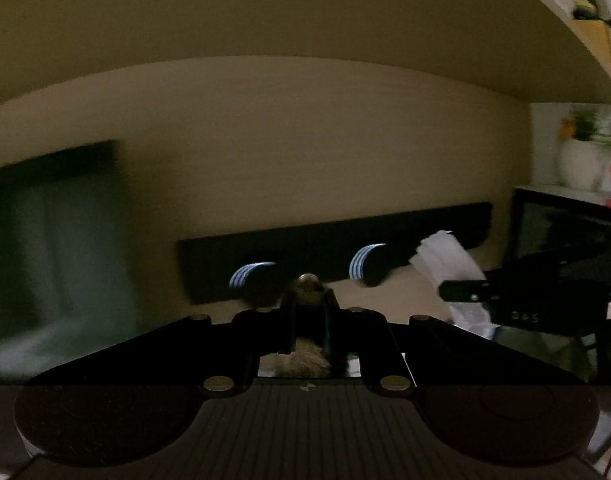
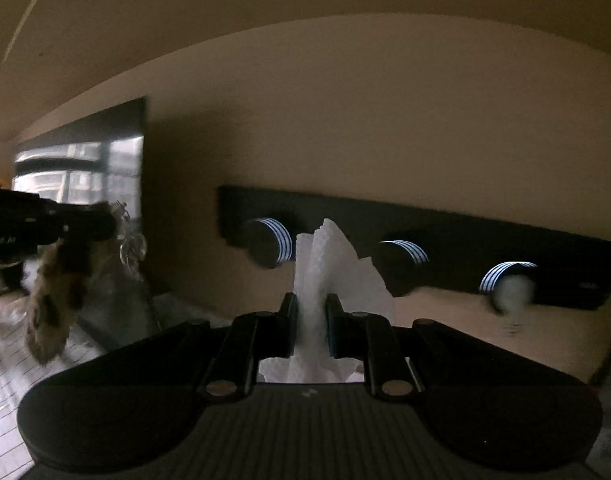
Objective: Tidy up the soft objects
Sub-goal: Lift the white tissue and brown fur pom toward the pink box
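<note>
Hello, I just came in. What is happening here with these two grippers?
A person is sorting soft things with two handheld grippers. The left gripper is shut on a furry brown piece, and the right gripper is shut on a white cloth. Both are held up in the air, facing a dark wall rack with round pegs.

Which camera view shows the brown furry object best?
The right wrist view: the brown furry object hangs in full length from the left claw. The left wrist view shows only a tuft between its own closed fingers.
</note>
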`<state>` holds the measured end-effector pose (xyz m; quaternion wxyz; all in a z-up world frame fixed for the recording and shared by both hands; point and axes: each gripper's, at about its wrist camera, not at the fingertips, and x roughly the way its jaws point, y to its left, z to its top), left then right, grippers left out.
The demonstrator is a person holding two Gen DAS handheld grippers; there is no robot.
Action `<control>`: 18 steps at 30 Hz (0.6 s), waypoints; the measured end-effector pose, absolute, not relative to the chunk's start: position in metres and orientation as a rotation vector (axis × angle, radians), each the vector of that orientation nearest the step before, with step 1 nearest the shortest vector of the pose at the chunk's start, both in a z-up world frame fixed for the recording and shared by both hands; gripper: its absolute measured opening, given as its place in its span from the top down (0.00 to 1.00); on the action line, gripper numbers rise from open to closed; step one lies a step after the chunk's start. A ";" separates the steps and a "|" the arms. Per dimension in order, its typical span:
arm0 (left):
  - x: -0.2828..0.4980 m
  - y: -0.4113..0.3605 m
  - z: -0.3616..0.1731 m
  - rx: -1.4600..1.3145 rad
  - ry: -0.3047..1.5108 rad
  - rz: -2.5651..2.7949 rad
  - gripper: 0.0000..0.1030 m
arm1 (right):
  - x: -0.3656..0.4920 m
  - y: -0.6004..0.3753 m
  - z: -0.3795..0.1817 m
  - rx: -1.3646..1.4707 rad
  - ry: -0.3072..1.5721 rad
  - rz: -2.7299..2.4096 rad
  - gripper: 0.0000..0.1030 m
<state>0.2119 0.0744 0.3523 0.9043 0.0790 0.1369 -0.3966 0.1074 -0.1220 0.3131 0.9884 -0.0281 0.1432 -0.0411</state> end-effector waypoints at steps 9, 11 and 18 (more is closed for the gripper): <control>0.224 -0.019 0.292 0.155 0.453 -0.983 0.85 | 0.075 -0.175 0.284 0.002 0.335 -0.222 0.86; 0.230 -0.037 0.265 0.170 0.534 -1.003 0.85 | 0.072 -0.187 0.273 0.015 0.359 -0.236 0.86; 0.259 -0.082 0.171 0.040 0.809 -1.093 0.80 | 0.085 -0.207 0.219 0.063 0.475 -0.267 0.86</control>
